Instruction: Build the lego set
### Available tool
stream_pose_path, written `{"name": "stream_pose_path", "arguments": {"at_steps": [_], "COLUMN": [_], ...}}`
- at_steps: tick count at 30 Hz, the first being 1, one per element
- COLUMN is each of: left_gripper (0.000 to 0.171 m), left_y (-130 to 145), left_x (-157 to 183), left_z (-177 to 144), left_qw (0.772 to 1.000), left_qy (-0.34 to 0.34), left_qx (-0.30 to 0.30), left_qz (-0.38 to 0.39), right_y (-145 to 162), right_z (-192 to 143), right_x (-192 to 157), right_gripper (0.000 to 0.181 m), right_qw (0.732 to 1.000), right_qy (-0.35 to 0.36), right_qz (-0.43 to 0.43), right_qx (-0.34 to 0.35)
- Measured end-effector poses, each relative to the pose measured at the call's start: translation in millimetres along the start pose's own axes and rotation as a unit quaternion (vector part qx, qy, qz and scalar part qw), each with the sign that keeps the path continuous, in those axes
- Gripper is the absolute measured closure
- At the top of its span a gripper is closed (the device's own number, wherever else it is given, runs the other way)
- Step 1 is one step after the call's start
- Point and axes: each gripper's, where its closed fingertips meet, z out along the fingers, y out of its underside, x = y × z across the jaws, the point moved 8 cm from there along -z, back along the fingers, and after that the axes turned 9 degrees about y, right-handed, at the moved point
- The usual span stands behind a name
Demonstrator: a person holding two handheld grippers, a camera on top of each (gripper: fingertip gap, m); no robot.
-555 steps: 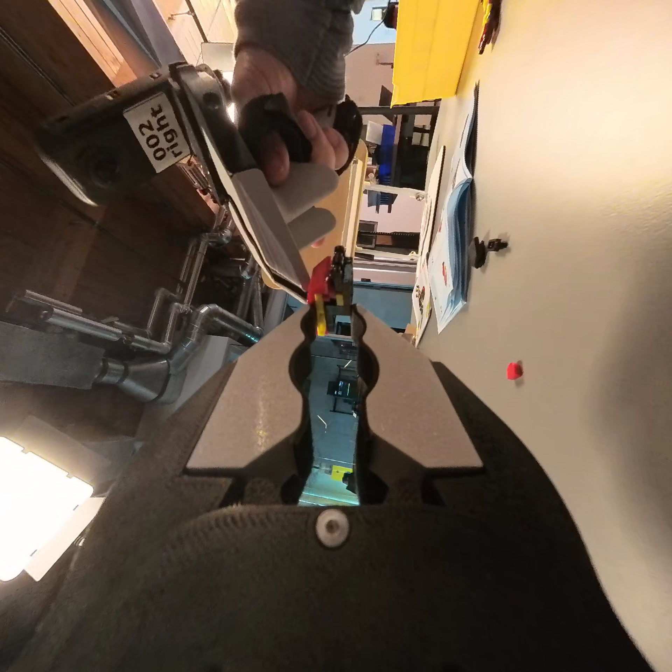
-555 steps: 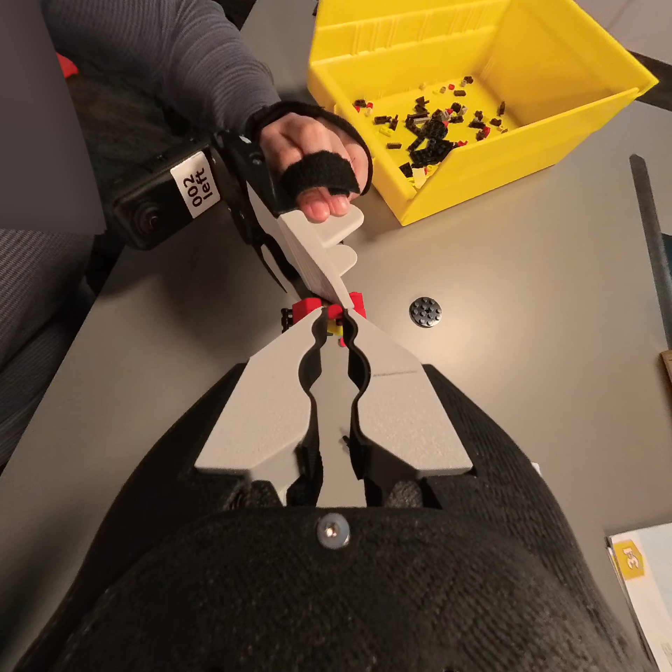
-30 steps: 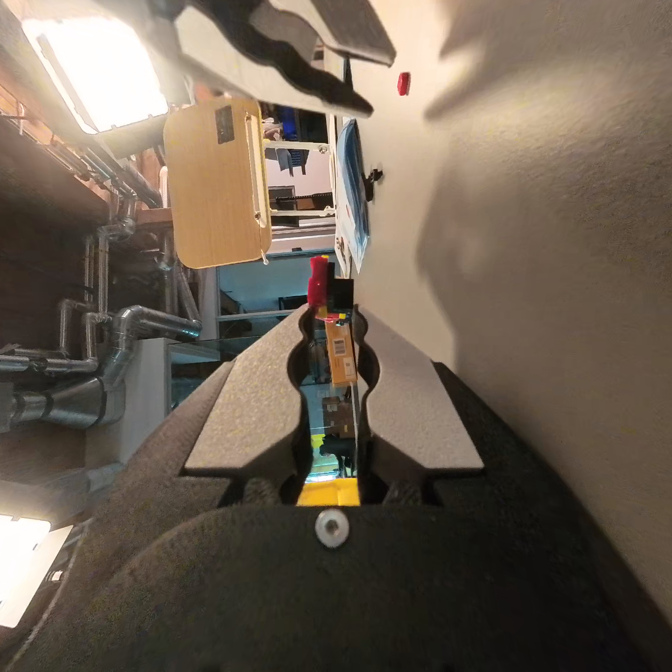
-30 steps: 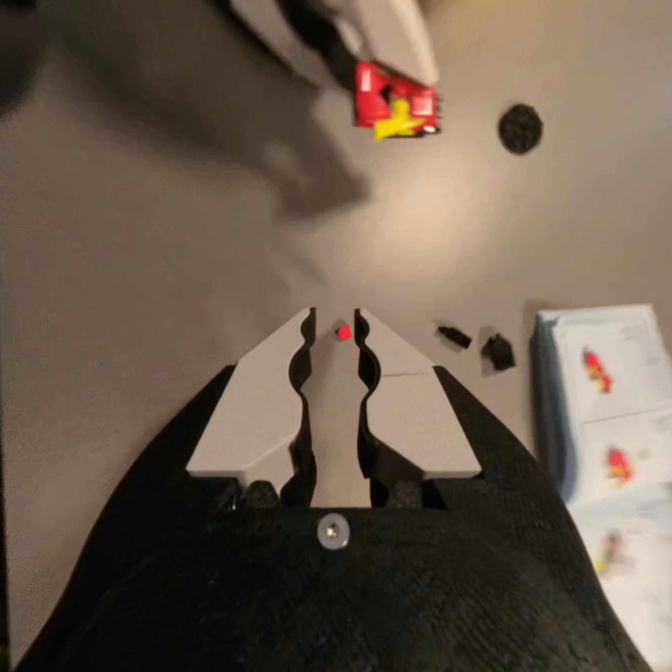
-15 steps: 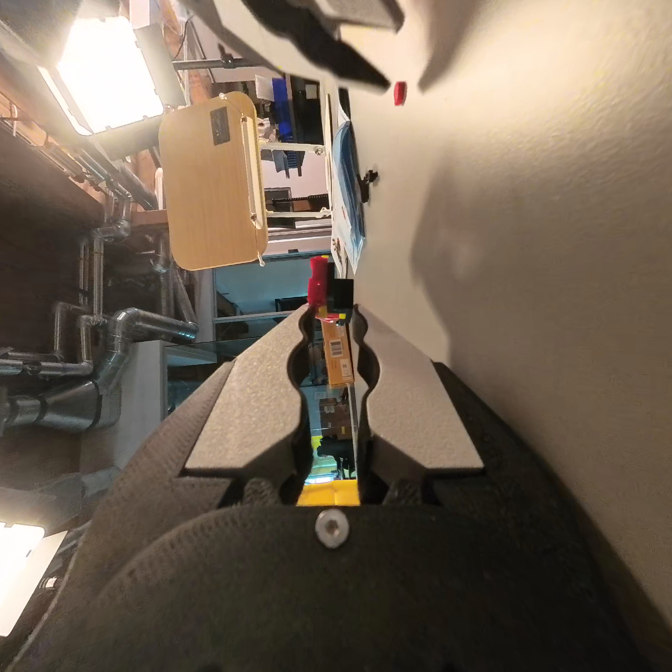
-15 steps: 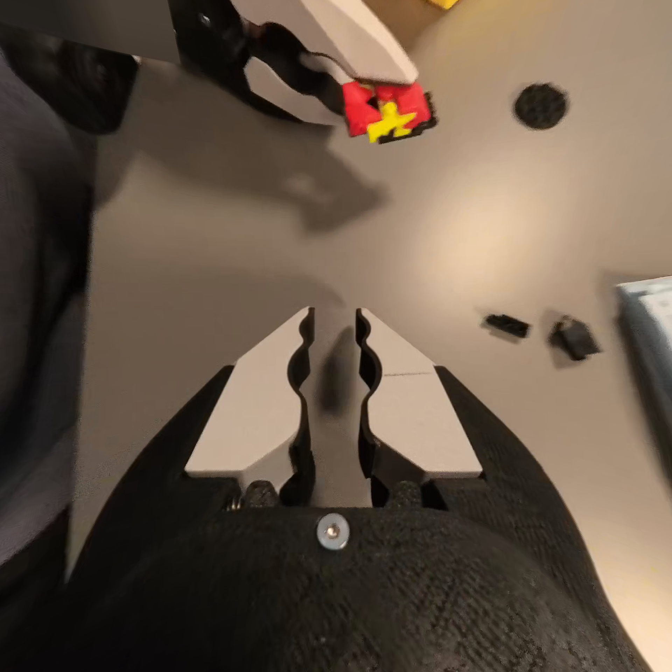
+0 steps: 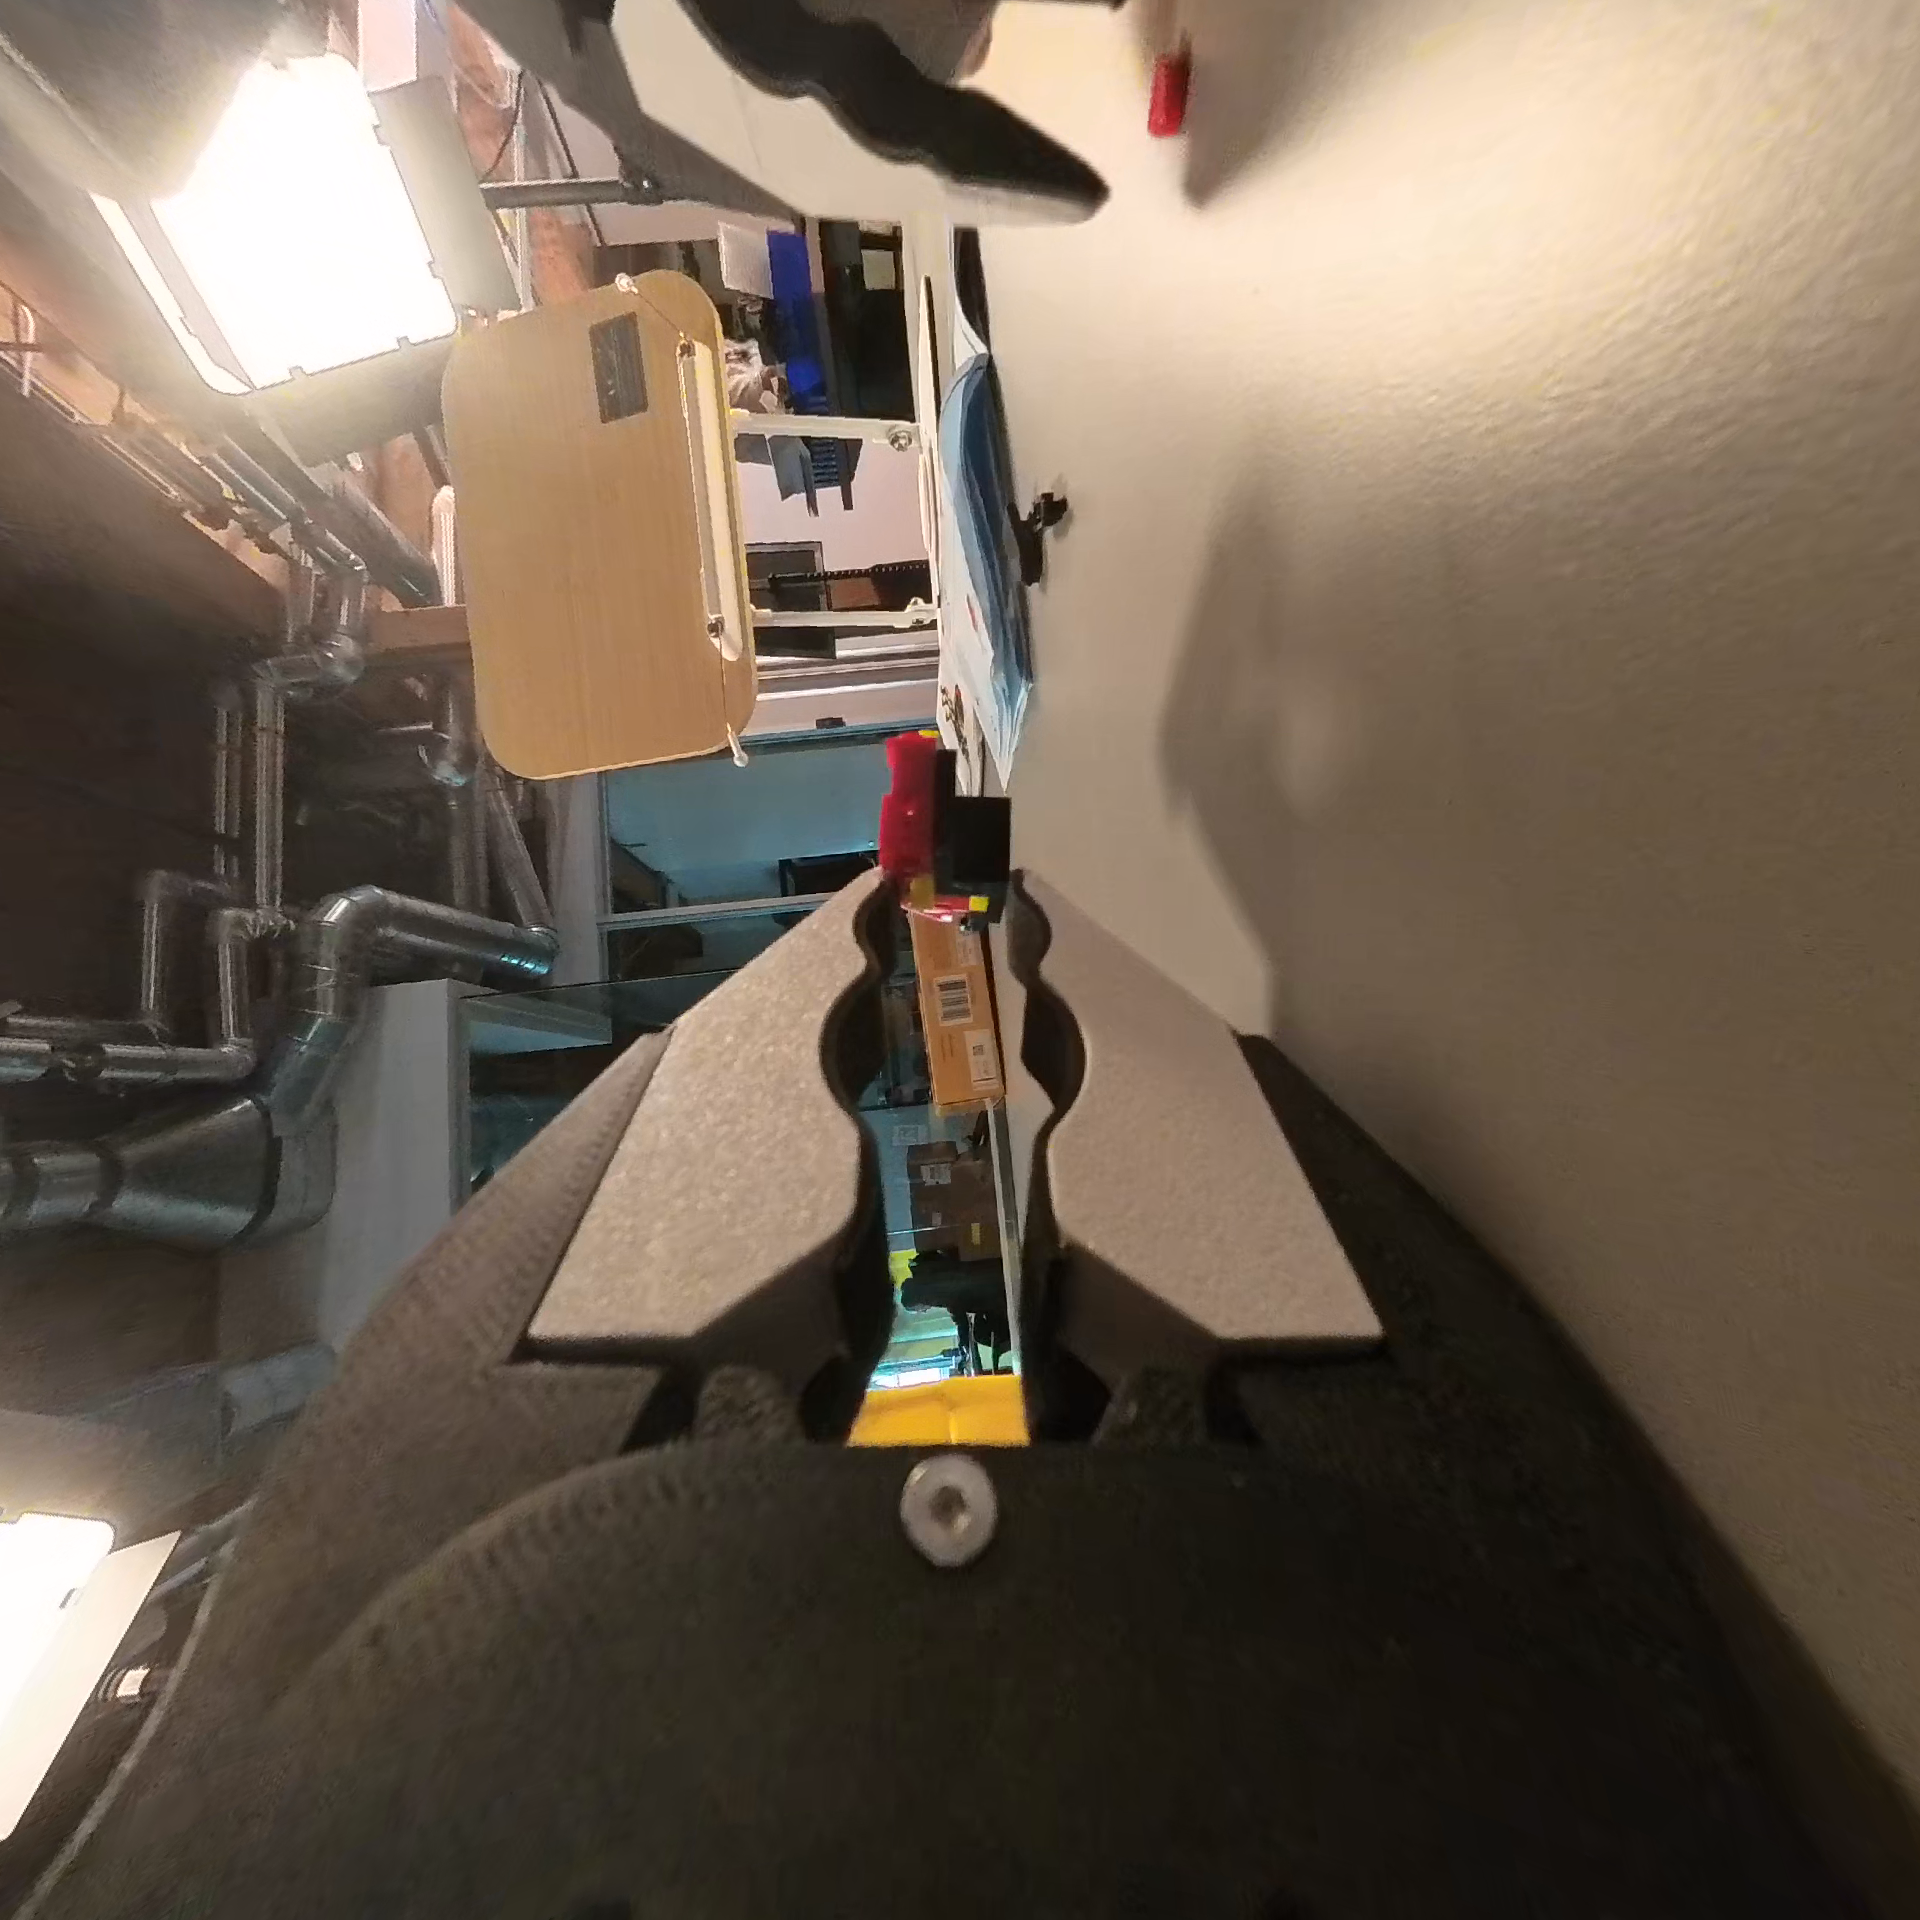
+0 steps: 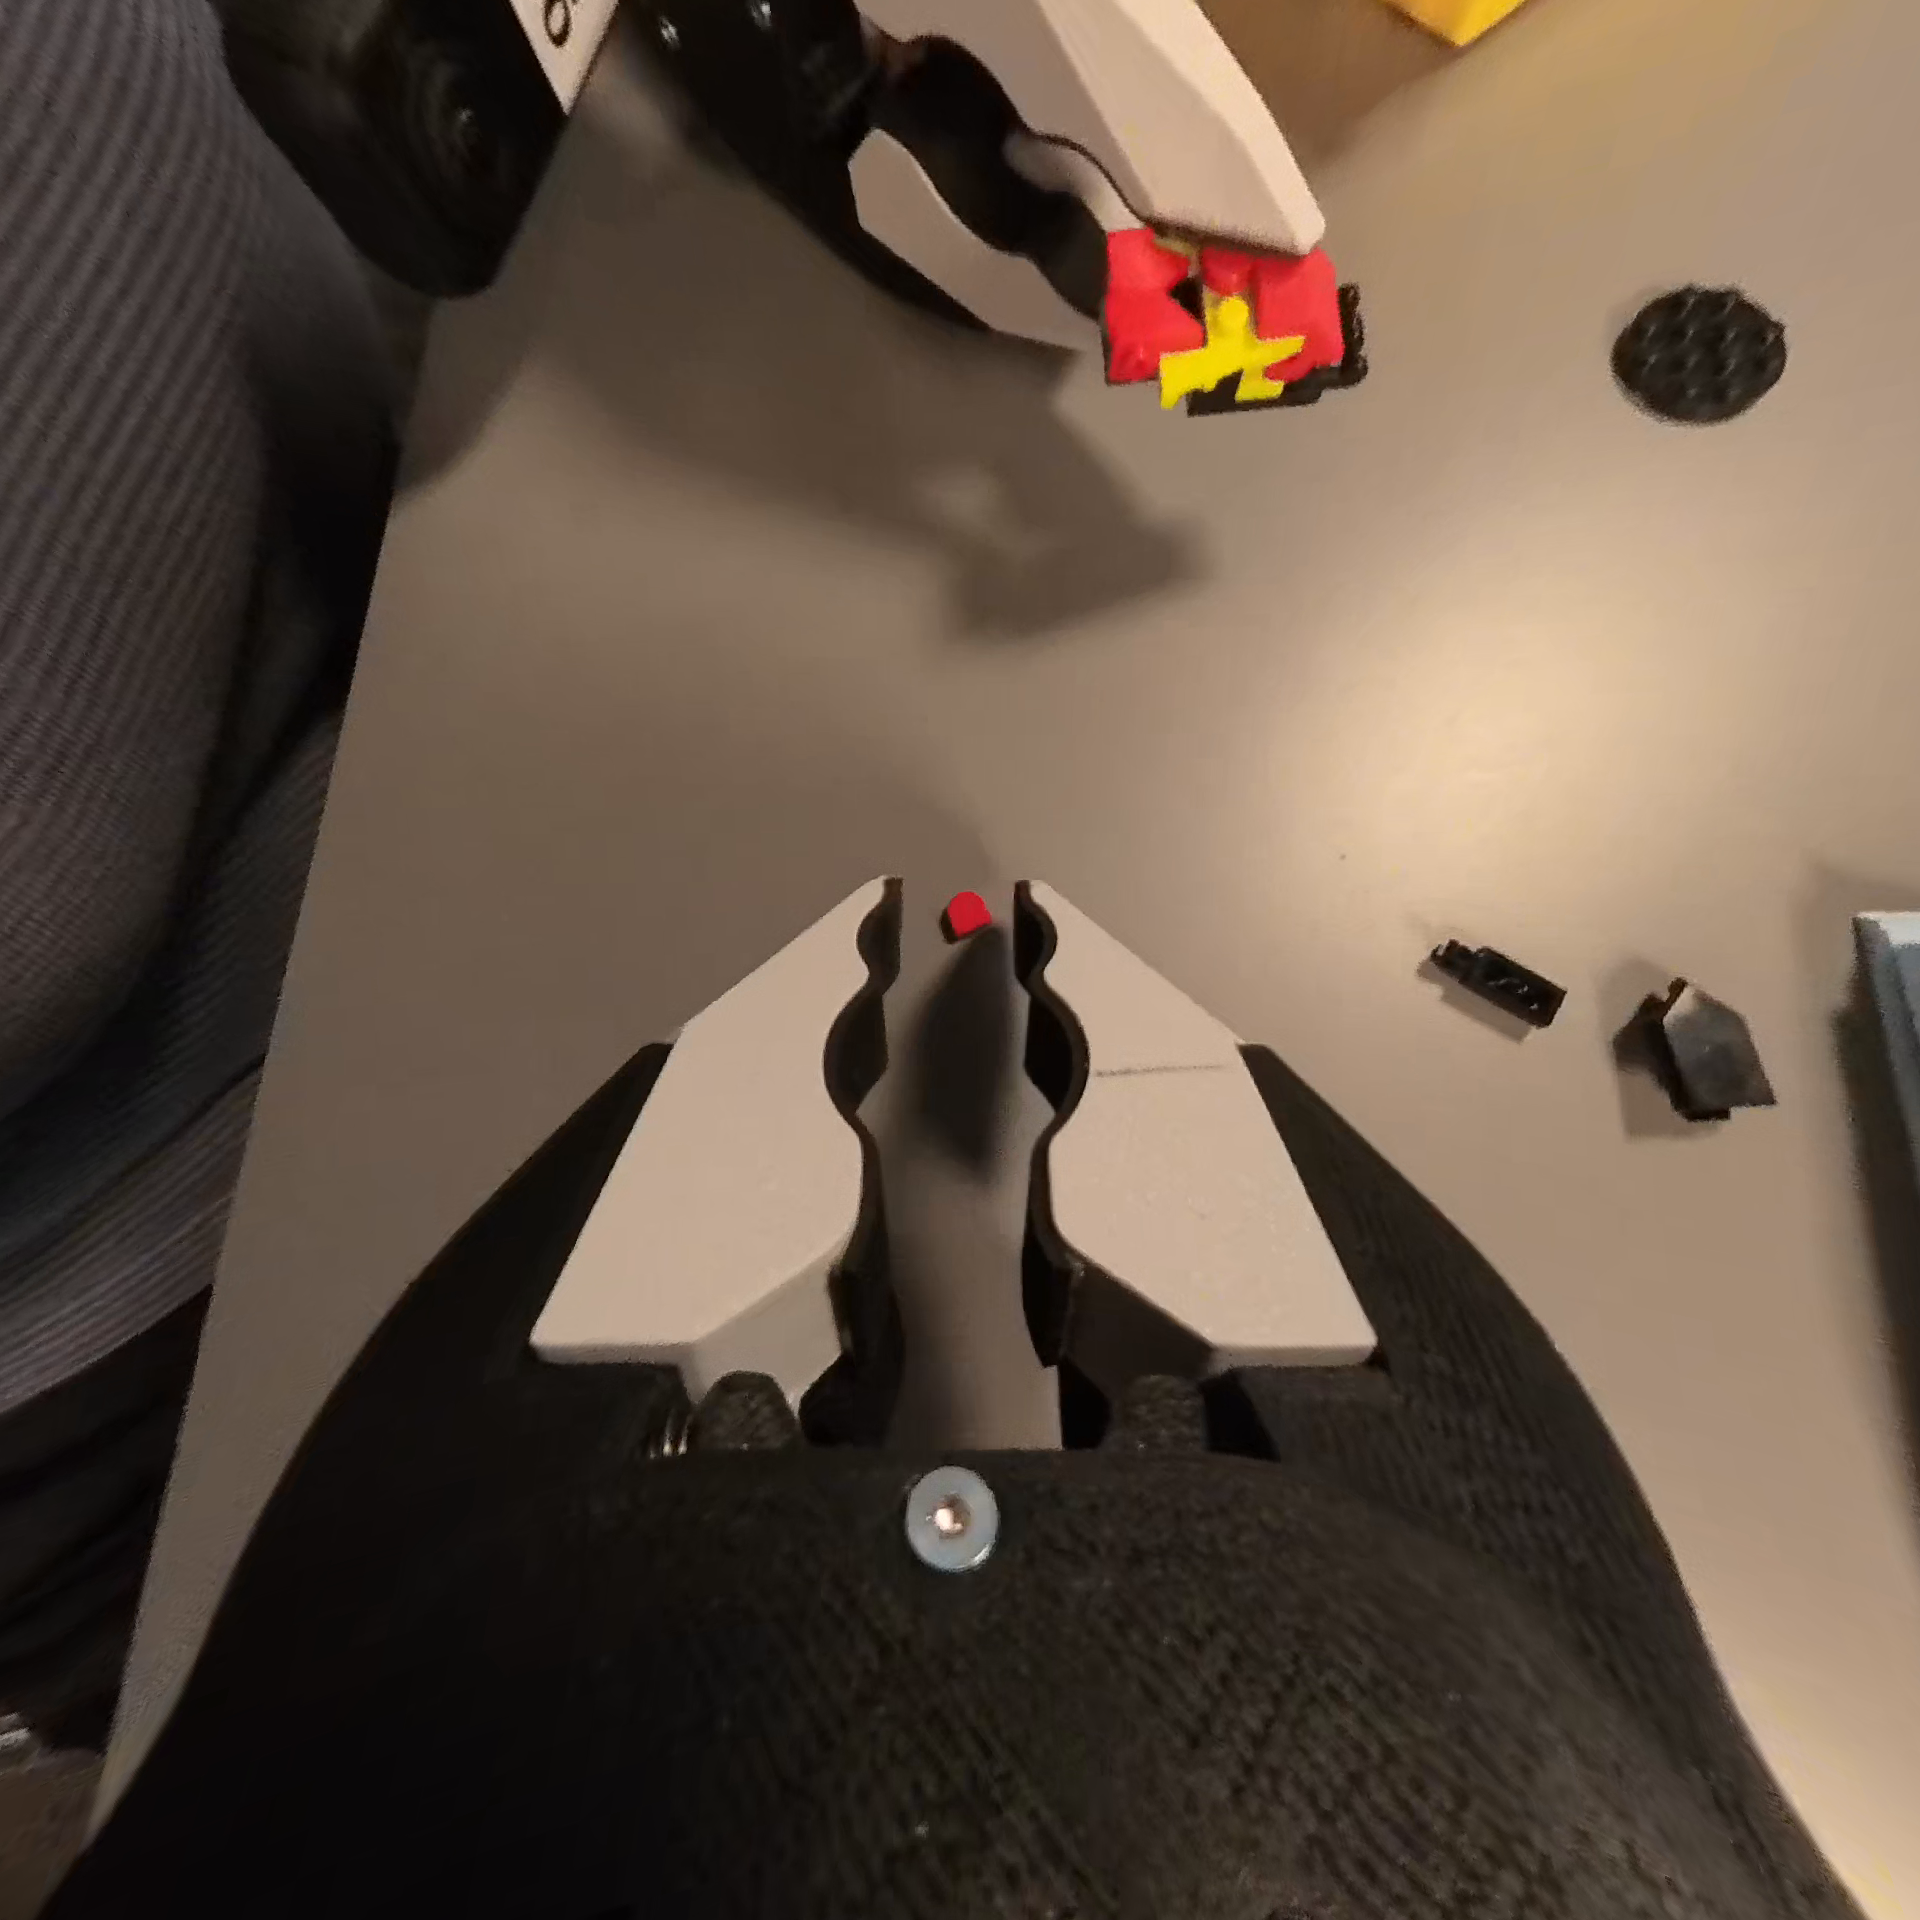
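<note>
My left gripper (image 7: 943, 881) is shut on a small red, yellow and black lego assembly (image 7: 940, 831), held in the air beside the grey table (image 7: 1558, 727). It shows in the right wrist view too, the assembly (image 8: 1226, 322) clamped at its tips above the table. My right gripper (image 8: 956, 888) is open, pointing down at the table, with a tiny red piece (image 8: 965, 913) lying between its fingertips. In the left wrist view that red piece (image 7: 1166, 83) lies just past the right gripper's fingers (image 7: 977, 156).
A round black studded plate (image 8: 1698, 353) lies far right. Two black pieces (image 8: 1496, 982) (image 8: 1694, 1055) lie to the right, next to a blue-edged instruction booklet (image 8: 1896, 997). A yellow bin corner (image 8: 1455, 16) is at the top. A person's grey sleeve (image 8: 135, 520) is left. The left gripper's tips are roughly 8 cm from the right gripper's.
My right gripper has come back over the tiny red piece, which now sits between its open fingertips. My left gripper has kept its hold on the assembly and shifted a little.
</note>
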Motion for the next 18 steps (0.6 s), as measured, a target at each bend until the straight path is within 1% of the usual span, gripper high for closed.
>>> {"name": "stream_pose_path", "arguments": {"at_steps": [2,5,8,9,13,15,18], "left_gripper": [0.153,0.152,0.152,0.152,0.152,0.152,0.152], "left_y": [-0.2,-0.8,-0.9,-0.9,-1.9,-2.6,-4.5], "left_x": [0.0,-0.2,-0.6,-0.8,-2.1,-3.9,-8.6], "left_z": [0.0,-0.1,0.0,0.0,-0.2,-0.6,-2.6], "left_qw": [1.0,1.0,1.0,1.0,1.0,1.0,0.999], "left_qy": [-0.001,-0.002,-0.003,-0.003,-0.008,-0.016,-0.038], "left_qx": [0.0,0.002,0.003,0.002,0.002,0.0,-0.004], "left_qz": [0.002,0.003,0.003,0.003,0.003,0.001,0.001], "right_y": [0.8,2.3,4.6,4.7,2.6,-8.1,-46.8], "right_z": [1.4,3.6,4.9,4.7,5.4,6.3,4.4], "right_x": [0.1,0.1,0.6,0.3,2.3,7.6,15.4], "right_gripper": [0.161,0.162,0.172,0.176,0.176,0.177,0.176], "right_qw": [1.0,0.999,0.999,0.998,0.999,1.0,0.996], "right_qy": [-0.004,-0.019,-0.02,-0.021,-0.013,0.007,0.024], "right_qz": [-0.025,-0.04,-0.05,-0.051,-0.033,-0.016,0.016], "right_qx": [0.004,0.006,-0.002,-0.004,-0.012,0.008,0.084]}}
